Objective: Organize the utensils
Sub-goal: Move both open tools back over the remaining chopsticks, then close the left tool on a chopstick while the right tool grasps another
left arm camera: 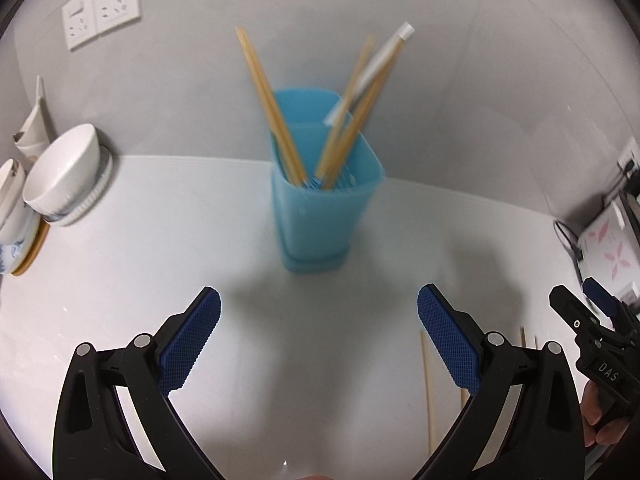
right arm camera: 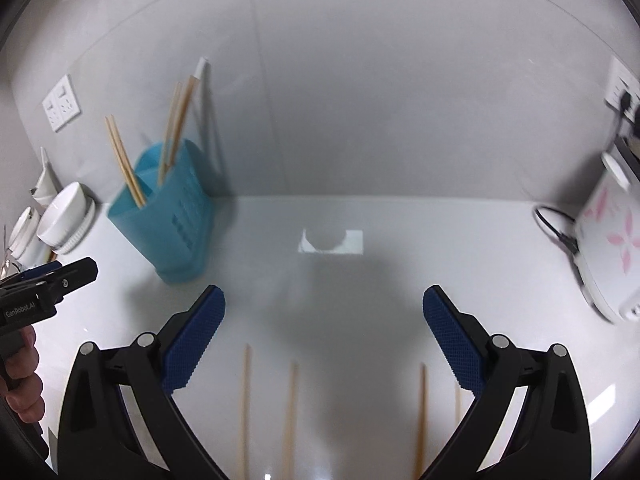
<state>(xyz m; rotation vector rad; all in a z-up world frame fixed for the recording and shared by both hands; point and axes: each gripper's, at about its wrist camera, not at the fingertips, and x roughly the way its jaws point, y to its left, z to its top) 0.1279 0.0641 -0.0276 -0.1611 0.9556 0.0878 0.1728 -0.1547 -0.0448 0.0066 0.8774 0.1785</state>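
A blue plastic utensil holder stands on the white counter near the wall and holds several wooden chopsticks, one with a white paper sleeve. My left gripper is open and empty, a short way in front of the holder. In the right wrist view the holder stands at the left. My right gripper is open and empty above several loose chopsticks that lie on the counter between and below its fingers. The left gripper shows at that view's left edge.
White bowls and plates are stacked at the left by the wall. A white appliance with pink flowers stands at the right with a black cable. Wall sockets are above the bowls. A bright light patch lies mid-counter.
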